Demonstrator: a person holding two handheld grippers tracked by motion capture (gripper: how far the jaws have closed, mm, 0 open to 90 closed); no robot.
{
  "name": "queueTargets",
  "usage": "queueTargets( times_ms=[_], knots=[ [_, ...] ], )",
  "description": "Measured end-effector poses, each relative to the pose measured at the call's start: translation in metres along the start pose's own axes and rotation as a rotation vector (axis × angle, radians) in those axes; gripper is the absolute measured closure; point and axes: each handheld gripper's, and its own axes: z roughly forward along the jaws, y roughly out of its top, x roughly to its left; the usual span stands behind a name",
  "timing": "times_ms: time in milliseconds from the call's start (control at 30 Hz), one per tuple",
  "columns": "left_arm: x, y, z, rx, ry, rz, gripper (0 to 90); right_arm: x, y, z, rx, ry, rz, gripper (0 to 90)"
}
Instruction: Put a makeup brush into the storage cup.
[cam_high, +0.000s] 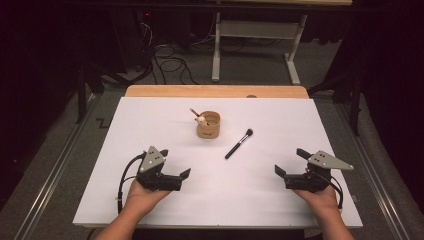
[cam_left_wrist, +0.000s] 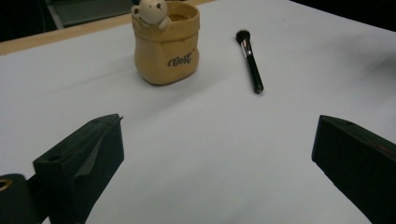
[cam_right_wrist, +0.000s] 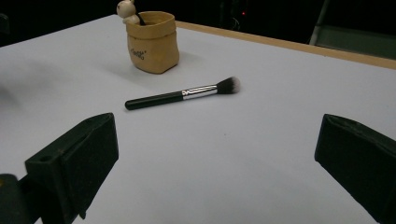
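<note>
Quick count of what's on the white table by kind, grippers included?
Makeup brushes lying on the table: 1, the black-handled brush
Holders: 1, the tan pot with a small bear figure on its rim and a stick-like item inside
Grippers: 2, left gripper and right gripper, both open
Total: 4

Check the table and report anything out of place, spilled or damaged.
One thing stands out: a black-handled makeup brush lies loose on the white table, apart from the tan holder, which already has a brush standing in it. Nothing looks spilled or broken. Both grippers, left and right, are open and empty.
</note>
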Motion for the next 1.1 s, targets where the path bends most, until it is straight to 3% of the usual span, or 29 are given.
queueTargets(
  times_ms=[233, 500, 1100],
  knots=[
    [0.001, -0.005, 0.006, 0.054, -0.027, 0.0, 4.9, 0.001, 0.0, 0.0, 0.001, 0.003, -0.003, 0.2],
    [0.003, -0.007, 0.008, 0.101, -0.013, 0.008, 6.2, 0.004, 0.0, 0.001, 0.009, 0.013, -0.02, 0.2],
    [0.008, -0.01, 0.016, 0.224, 0.005, -0.027, 8.9, 0.004, -0.001, 0.004, 0.019, 0.026, -0.02, 0.2]
  ],
)
